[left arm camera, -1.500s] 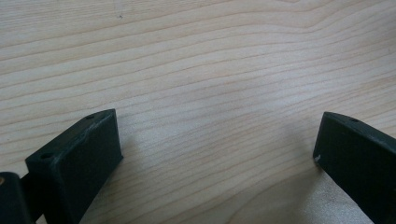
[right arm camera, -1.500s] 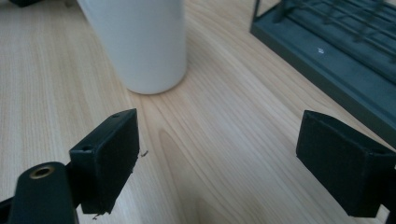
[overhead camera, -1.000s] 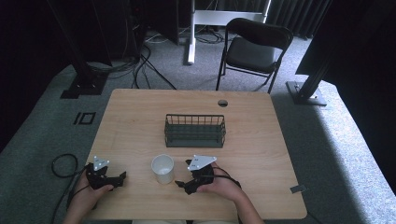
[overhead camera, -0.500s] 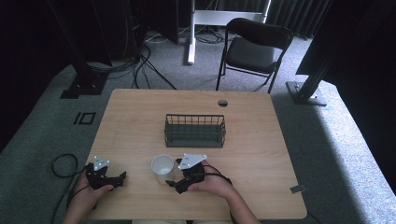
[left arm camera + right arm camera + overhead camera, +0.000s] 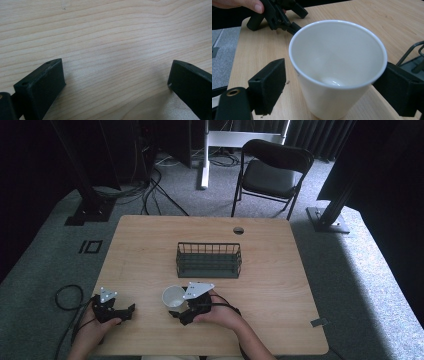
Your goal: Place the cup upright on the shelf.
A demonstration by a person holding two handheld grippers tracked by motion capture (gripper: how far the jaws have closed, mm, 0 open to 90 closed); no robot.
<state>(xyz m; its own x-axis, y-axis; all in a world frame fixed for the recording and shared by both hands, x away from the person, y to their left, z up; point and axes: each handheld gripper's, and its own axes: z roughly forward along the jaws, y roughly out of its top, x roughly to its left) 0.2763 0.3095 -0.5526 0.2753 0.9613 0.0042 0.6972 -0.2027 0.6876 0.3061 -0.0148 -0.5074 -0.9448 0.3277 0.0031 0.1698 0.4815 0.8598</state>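
White cup [image 5: 337,67] stands upright and empty on the table [image 5: 280,285], near edge, just left of centre. Your right gripper [image 5: 176,309] brackets it: jaws spread, one on each side of the cup wall; the right-hand jaw looks pressed to the cup, the left-hand one stands off with a gap, so not clamped. Wire basket [image 5: 209,260] sits just beyond the cup, toward the far side. Your left gripper [image 5: 120,312] rests well to the left at the near edge, jaws wide apart over bare wood, holding nothing.
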